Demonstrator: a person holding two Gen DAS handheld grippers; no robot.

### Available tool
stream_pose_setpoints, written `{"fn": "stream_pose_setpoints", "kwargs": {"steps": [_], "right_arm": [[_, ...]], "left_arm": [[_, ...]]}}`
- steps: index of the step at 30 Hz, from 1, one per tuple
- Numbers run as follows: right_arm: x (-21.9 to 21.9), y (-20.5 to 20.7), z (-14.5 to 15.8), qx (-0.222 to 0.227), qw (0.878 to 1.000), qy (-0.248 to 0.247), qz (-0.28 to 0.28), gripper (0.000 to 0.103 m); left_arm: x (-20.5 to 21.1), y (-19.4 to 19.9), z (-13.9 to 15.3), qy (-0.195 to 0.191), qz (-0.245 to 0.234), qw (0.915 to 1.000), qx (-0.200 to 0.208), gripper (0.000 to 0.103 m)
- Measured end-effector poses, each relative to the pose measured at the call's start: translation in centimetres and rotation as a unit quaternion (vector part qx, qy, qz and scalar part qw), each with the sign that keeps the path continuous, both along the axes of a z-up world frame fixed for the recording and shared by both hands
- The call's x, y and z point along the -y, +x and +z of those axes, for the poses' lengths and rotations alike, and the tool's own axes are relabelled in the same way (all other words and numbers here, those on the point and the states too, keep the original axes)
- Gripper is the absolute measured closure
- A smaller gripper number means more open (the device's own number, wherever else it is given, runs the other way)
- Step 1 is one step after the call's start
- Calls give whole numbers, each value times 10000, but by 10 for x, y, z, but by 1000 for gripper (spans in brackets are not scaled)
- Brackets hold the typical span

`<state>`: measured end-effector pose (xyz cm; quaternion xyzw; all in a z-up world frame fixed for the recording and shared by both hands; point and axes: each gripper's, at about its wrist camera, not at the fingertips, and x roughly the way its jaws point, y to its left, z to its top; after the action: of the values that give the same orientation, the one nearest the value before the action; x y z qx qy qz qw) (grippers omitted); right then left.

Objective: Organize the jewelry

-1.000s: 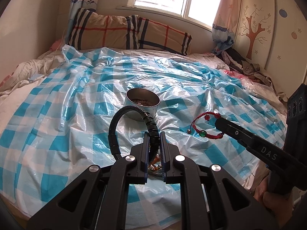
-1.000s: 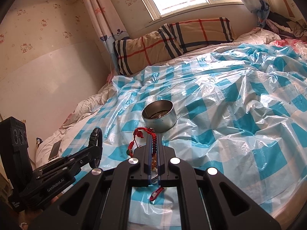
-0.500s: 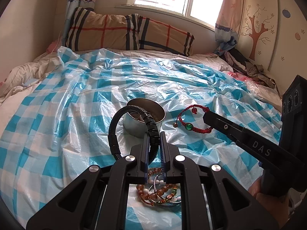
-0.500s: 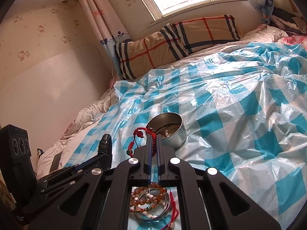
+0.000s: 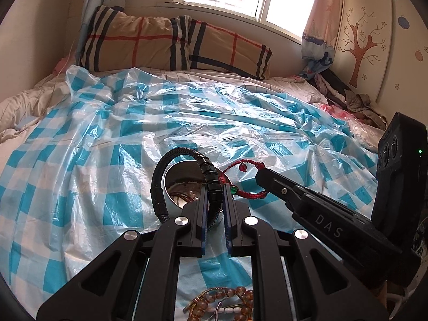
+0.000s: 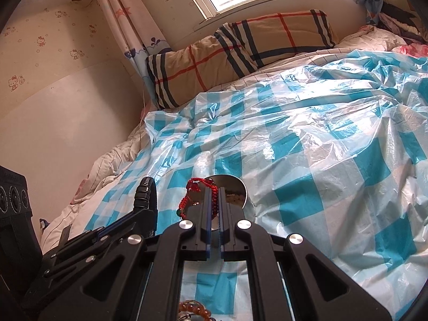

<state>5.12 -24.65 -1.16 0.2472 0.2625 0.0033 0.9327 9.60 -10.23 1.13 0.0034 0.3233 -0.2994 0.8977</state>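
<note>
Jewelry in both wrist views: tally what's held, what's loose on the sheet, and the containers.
Held bracelets: 2 (black bracelet in the left gripper, red cord bracelet in the right gripper)
Loose bead pile: 1
Metal tin: 1
Total: 4

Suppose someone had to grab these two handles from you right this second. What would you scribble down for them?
Left gripper: shut on the black bracelet, held over the metal tin.
Right gripper: shut on the red cord bracelet, also at the tin.
The tin sits on the checked plastic sheet and already has some jewelry inside.
Left to do: drop both bracelets into the tin, then collect the amber bead bracelets lying on the sheet close in front.
</note>
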Motion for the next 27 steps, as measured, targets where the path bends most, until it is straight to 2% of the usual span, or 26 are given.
{"fn": "stream_pose_setpoints", "kwargs": {"steps": [5,7,8,9,11,14,17,21,27], "right_arm": [[-1,26,-8,-97,9999,-86,21,98],[3,39,-15,-304,9995,-54,3,96],[6,43,-20,-408,9991,-45,-59,85],[9,45,-25,-479,9988,3,-116,68],[14,42,-29,-481,9987,66,-178,60],[20,34,-28,-443,9987,79,-246,59],[26,24,-26,-411,9984,172,-353,58],[28,15,-24,-397,9980,225,-433,51],[25,10,-27,-435,9978,311,-392,48]], "left_arm": [[12,22,-7,12,-30,10000,-60,94],[13,34,-13,13,5,9998,-195,93],[13,40,-17,22,60,9996,-283,93],[12,45,-21,43,112,9992,-378,92],[10,49,-28,54,136,9987,-490,82],[7,44,-29,87,169,9990,-407,71],[5,38,-25,47,179,9991,-372,70],[-6,32,-19,34,340,9989,-320,63],[-36,49,-33,-48,867,9928,-823,57]]}}
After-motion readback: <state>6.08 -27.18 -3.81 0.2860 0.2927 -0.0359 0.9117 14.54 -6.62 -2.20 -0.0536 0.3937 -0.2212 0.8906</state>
